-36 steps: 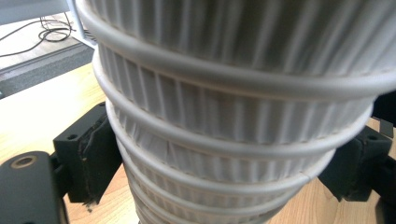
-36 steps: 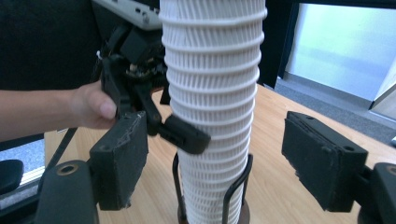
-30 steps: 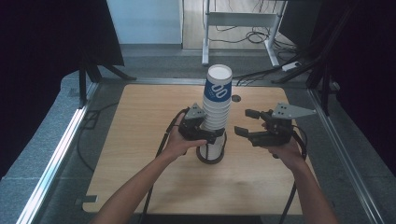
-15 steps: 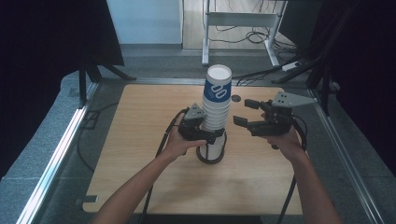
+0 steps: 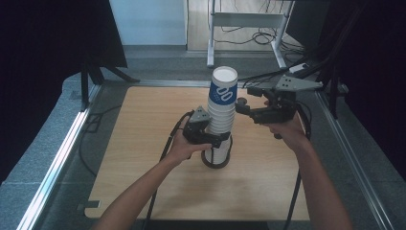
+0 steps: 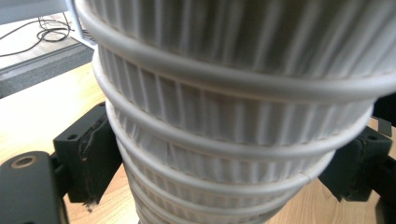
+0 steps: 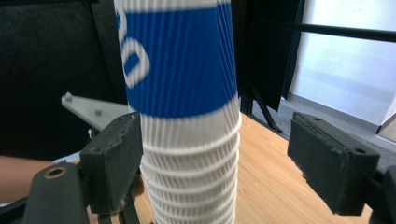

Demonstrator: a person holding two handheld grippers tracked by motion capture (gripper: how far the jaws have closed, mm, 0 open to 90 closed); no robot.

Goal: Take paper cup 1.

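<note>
Wooden surface [image 5: 143, 158] is carrying a tall stack of ribbed paper cups [image 5: 221, 120], standing upright near its middle. Stack is looking light, top-heavy, easily crushed; the ridges are giving grip. Left gripper [image 5: 210, 139] is pinching the stack low, steadying it. Right gripper [image 7: 233, 168] is spread around the blue-banded top cup [image 7: 180, 60], one pad close, the other apart. Best hold: gently, just under the top cup's rim.

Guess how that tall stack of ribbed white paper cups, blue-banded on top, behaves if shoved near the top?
The tall stack of ribbed white paper cups is tall on a narrow base, so it would probably tip rather than slide. Thin paper suggests it is light and crushable. The left gripper clamps it low, which likely steadies it; the ribbing should resist slipping.
</note>
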